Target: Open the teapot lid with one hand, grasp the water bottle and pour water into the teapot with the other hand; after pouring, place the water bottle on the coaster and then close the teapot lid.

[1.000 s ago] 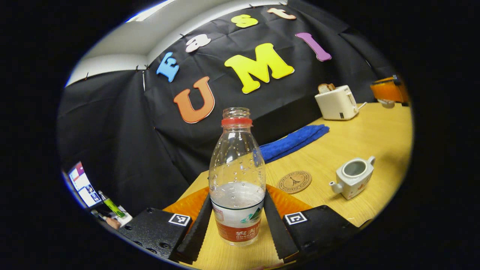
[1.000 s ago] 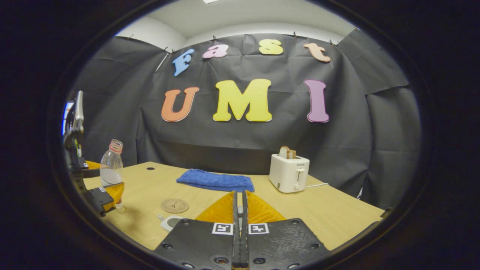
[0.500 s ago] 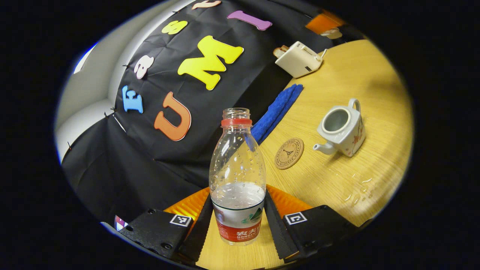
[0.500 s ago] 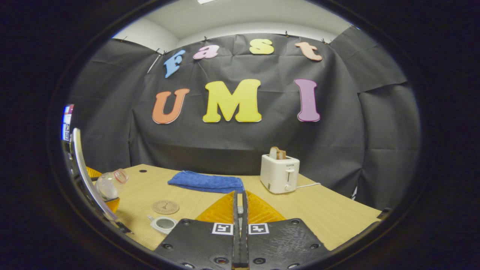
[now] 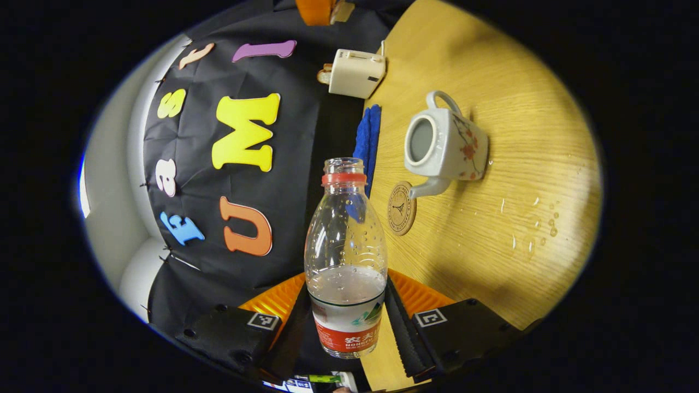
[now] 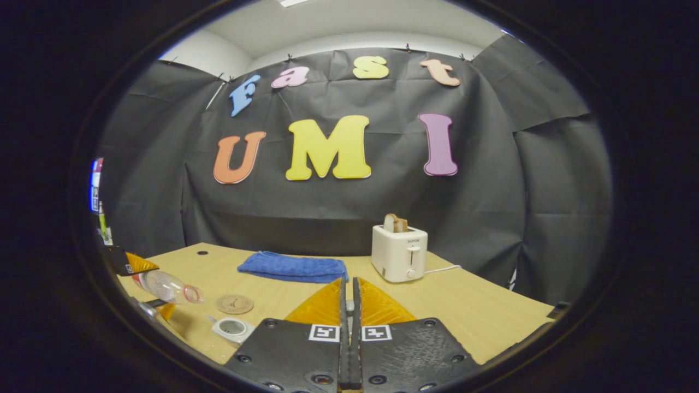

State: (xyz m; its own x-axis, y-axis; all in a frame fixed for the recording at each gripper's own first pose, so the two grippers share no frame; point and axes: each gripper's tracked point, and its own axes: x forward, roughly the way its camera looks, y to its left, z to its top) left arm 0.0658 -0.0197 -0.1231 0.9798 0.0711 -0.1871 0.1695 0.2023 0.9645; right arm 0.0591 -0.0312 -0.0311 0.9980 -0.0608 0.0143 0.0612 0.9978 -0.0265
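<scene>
The left tongs point(image 5: 347, 322), clamped on the bottle point(image 5: 345, 256), have tipped it near level toward the lidless teapot point(image 5: 445, 144) on the tabletop point(image 5: 519, 180), so pouring looks imminent; the right tongs point(image 6: 349, 327) stay closed, their catch hidden.

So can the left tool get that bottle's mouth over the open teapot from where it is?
Probably yes: the left tool grips the bottle, already tipped toward the lidless teapot, with nothing between them.

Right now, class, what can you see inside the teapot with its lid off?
In the left gripper view the teapot mouth is open, showing a pale grey inner wall. Whether water sits inside cannot be told, and the bottom is not visible. The water bottle mouth has not reached it.
</scene>
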